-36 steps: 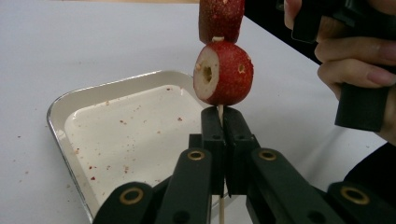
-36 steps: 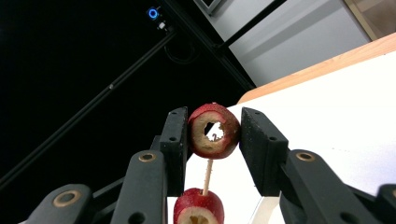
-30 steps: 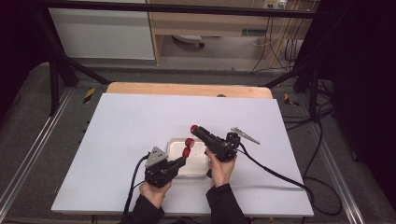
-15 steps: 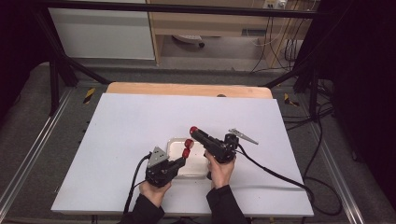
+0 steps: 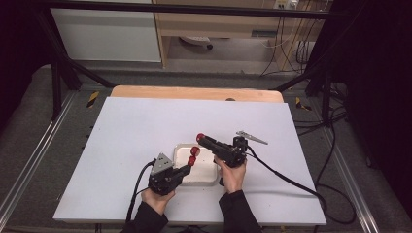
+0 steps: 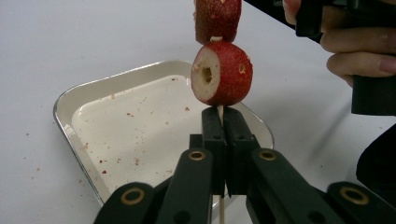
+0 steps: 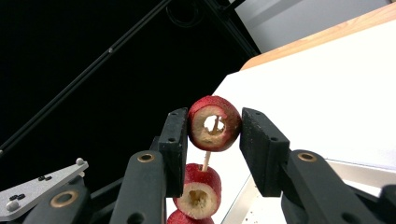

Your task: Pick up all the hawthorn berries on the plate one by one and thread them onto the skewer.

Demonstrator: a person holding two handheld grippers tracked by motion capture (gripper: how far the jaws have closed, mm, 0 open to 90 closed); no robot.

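Wooden skewer (image 6: 220, 112) clamped in left gripper (image 6: 223, 122) fingers, tip hidden, right gripper (image 7: 214, 130) fingers grasping red fruit ring (image 7: 214, 122).

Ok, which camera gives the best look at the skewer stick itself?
The left gripper view: the skewer stick runs from the shut left gripper up into a red fruit piece. The right gripper view shows a short stretch between pieces; the high view is too small to tell.
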